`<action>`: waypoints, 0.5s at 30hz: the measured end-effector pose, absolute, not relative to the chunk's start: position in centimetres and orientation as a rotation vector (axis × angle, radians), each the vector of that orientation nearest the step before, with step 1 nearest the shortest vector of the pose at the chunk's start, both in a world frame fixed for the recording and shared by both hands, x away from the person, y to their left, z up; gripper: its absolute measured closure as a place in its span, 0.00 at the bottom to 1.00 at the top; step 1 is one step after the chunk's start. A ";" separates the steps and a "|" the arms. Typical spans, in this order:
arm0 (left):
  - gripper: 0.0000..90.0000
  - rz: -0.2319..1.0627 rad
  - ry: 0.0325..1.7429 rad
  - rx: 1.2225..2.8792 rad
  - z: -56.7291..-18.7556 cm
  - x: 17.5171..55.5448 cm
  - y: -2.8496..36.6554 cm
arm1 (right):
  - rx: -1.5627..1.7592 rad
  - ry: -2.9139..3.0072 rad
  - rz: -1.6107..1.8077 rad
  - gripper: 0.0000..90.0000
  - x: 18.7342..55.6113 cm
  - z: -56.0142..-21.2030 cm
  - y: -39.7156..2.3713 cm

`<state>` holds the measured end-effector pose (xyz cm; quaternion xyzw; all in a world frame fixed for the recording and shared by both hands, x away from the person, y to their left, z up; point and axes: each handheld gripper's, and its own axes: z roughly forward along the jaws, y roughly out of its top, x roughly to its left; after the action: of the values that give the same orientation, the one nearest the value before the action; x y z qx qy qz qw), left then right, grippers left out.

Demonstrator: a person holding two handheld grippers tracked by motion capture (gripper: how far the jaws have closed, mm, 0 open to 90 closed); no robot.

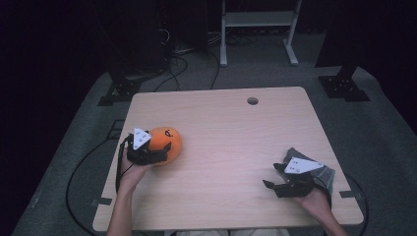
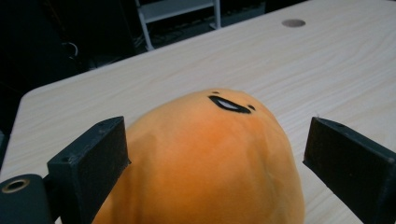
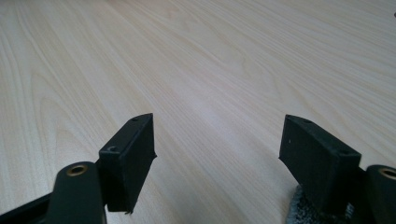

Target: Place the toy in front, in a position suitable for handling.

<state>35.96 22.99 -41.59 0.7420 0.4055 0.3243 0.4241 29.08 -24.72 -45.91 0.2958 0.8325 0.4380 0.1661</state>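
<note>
Already the left gripper [image 2: 215,154] stood wide open astride the orange plush toy [image 2: 205,158], while the right gripper [image 3: 217,154] gaped empty, well apart.

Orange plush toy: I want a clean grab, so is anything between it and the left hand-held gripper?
Nothing visible. The orange plush toy already sits between the open jaws of the left hand-held gripper, on the bare table.
</note>
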 end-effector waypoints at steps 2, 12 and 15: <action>0.06 0.799 1.037 1.899 -42.1 36.3 22.7 | 0.838 2.368 1.249 0.28 29.1 -45.9 -24.7; 0.09 0.857 1.106 1.892 -43.8 36.8 23.1 | 0.839 2.366 1.256 0.28 29.2 -45.9 -24.8; 0.21 0.915 1.111 1.887 -44.1 36.6 22.5 | 0.836 2.373 1.257 0.29 29.2 -45.9 -24.8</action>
<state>36.56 22.46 -44.05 0.7372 0.4339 0.3573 0.3750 29.20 -24.80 -45.90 0.2933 0.8324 0.4409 0.1636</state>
